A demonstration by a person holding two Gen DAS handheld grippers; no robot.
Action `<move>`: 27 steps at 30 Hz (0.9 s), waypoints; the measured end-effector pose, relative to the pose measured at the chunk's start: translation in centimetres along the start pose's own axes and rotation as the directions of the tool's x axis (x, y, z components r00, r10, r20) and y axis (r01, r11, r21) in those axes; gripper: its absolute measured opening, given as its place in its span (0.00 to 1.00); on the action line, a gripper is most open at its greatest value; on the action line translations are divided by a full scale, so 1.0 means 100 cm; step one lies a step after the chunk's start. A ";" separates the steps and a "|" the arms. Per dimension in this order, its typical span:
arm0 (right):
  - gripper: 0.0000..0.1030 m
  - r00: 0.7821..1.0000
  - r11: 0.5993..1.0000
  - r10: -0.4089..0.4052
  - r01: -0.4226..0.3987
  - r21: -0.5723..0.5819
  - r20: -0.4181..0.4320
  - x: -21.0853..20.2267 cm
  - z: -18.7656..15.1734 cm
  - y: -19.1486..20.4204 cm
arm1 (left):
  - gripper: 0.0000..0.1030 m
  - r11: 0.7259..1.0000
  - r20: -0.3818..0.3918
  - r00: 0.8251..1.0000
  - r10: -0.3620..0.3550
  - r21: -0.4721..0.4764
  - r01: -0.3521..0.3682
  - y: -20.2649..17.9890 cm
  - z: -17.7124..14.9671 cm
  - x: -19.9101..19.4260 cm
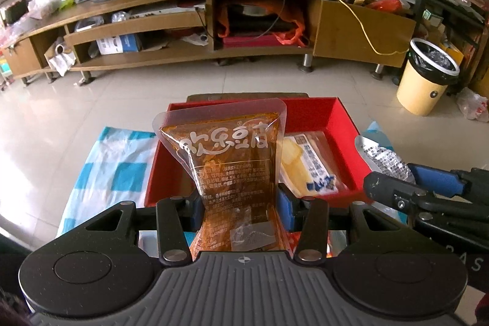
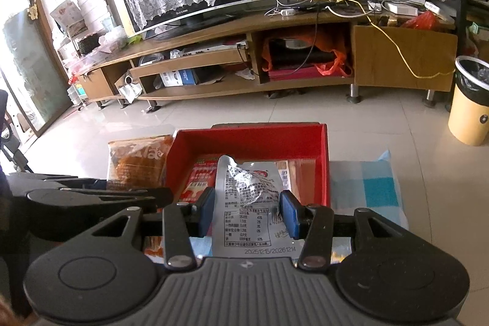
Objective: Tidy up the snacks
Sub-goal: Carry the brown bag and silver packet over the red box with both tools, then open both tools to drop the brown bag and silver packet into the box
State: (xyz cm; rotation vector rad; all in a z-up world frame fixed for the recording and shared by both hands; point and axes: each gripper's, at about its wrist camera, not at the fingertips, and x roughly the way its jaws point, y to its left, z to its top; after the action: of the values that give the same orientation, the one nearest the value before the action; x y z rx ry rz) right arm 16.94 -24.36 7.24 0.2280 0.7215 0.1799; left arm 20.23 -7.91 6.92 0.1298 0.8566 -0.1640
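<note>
My left gripper (image 1: pixel 240 208) is shut on an orange-brown clear snack pouch (image 1: pixel 229 155) with white lettering, held upright over the near edge of a red box (image 1: pixel 339 124). A yellow-and-white packet (image 1: pixel 308 164) lies inside that box. My right gripper (image 2: pixel 249 211) is shut on a crumpled silver snack packet (image 2: pixel 244 197) with printed text, held above the red box (image 2: pixel 250 139). A red-and-white packet (image 2: pixel 198 179) lies on the box floor. In the right wrist view the orange-brown pouch (image 2: pixel 137 161) shows at the left, beside the box. The right gripper (image 1: pixel 397 182) with its silver packet (image 1: pixel 385 158) reaches in from the right of the left wrist view.
The red box rests on a blue-and-white checked cloth (image 1: pixel 113 161) over a low stand. Beyond lies tiled floor (image 1: pixel 152 93), then a long wooden TV cabinet (image 1: pixel 195 20) with a lace-covered screen. A yellow bin (image 1: pixel 428 75) with a black liner stands at the right.
</note>
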 end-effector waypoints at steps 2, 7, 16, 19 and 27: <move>0.42 1.000 1.000 -0.005 0.005 -0.006 0.000 0.009 0.006 0.000 | 0.53 1.000 -0.001 1.000 0.006 0.000 -0.006 0.002 0.005 0.007; 0.42 1.000 1.000 -0.024 0.024 -0.016 -0.004 0.032 0.018 -0.005 | 0.53 1.000 -0.011 1.000 0.028 -0.005 -0.028 0.009 0.014 0.024; 0.42 0.998 0.998 -0.052 0.051 -0.023 -0.045 0.078 0.029 -0.016 | 0.53 0.999 -0.022 0.999 0.049 -0.003 -0.049 0.013 0.030 0.057; 0.42 0.997 0.998 -0.062 0.060 -0.036 -0.055 0.092 0.030 -0.017 | 0.53 0.998 -0.039 0.997 0.065 -0.001 -0.065 0.014 0.031 0.071; 0.42 0.992 0.996 -0.080 0.076 -0.044 -0.095 0.125 0.025 -0.025 | 0.57 0.996 -0.072 0.994 0.085 0.014 -0.085 0.016 0.032 0.096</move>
State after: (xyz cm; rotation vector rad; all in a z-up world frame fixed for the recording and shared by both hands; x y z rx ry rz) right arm 28.03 -24.13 0.44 0.1528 0.8211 0.1319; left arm 29.10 -7.81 1.83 0.1833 0.9213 -0.0847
